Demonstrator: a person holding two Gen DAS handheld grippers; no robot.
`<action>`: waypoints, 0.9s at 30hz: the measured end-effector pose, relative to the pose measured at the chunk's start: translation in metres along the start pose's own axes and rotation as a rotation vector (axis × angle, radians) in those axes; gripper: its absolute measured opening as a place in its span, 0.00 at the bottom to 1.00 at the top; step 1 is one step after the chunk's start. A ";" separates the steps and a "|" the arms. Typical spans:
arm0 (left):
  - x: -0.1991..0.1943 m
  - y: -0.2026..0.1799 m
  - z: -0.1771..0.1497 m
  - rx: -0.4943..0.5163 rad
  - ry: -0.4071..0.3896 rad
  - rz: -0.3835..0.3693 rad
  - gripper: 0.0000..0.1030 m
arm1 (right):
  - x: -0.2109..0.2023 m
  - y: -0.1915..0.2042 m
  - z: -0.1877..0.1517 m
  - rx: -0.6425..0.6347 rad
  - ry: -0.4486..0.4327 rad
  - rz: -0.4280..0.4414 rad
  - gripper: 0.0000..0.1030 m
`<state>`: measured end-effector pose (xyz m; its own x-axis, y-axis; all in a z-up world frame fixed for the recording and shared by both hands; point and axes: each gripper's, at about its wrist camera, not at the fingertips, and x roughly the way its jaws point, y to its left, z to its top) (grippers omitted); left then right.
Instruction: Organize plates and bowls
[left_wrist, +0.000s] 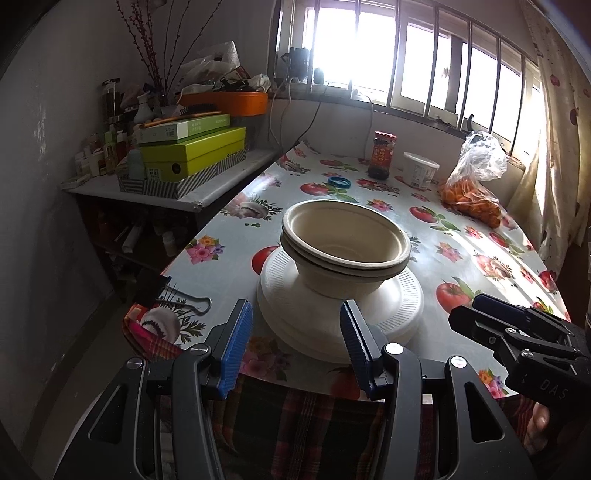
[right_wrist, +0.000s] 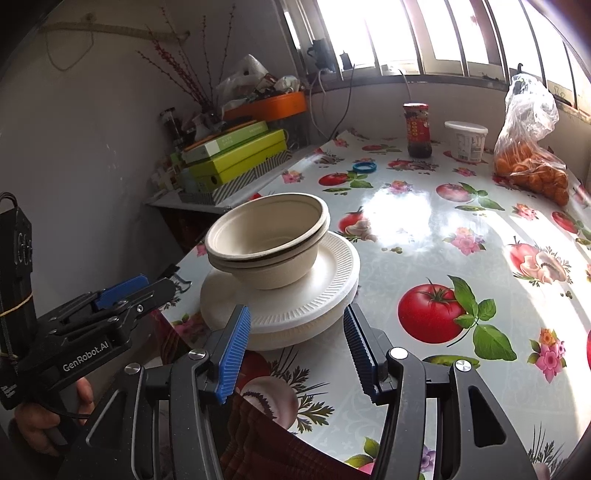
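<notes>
Nested beige paper bowls (left_wrist: 343, 243) (right_wrist: 266, 240) stand upright on a stack of white ribbed foam plates (left_wrist: 399, 306) (right_wrist: 325, 284) near the table's front left edge. My left gripper (left_wrist: 295, 343) is open just short of the plates' near rim, and its blue pads grip nothing. My right gripper (right_wrist: 295, 332) is open too, with the near rim of the plate stack showing between its fingertips and untouched. The right gripper (left_wrist: 469, 310) appears at the right edge of the left wrist view, and the left gripper (right_wrist: 162, 288), held by a hand, is at the left of the right wrist view.
On the fruit-patterned tablecloth (right_wrist: 443, 229) stand a dark sauce jar (left_wrist: 382, 155) (right_wrist: 417, 129), a white tub (left_wrist: 419, 170) (right_wrist: 466, 140), a bag of oranges (left_wrist: 472, 199) (right_wrist: 532, 162) and a blue ring (left_wrist: 340, 182) (right_wrist: 364, 167). A binder clip (left_wrist: 184, 299) lies at the left corner. Left of the table is a shelf with green boxes (left_wrist: 192, 158).
</notes>
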<state>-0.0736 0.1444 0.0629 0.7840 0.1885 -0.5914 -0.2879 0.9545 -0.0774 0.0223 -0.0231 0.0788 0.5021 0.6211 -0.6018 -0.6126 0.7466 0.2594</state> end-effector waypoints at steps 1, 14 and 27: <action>-0.001 -0.002 -0.002 0.007 -0.002 -0.002 0.49 | -0.002 0.001 -0.002 -0.006 -0.006 -0.010 0.52; -0.002 -0.011 -0.025 0.017 0.013 0.007 0.49 | -0.011 0.009 -0.023 -0.056 -0.026 -0.100 0.56; 0.004 -0.016 -0.035 0.020 0.043 0.031 0.49 | -0.013 0.004 -0.039 -0.022 -0.025 -0.129 0.57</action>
<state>-0.0855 0.1221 0.0340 0.7504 0.2080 -0.6274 -0.3001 0.9529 -0.0430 -0.0109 -0.0373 0.0581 0.5924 0.5260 -0.6103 -0.5551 0.8154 0.1640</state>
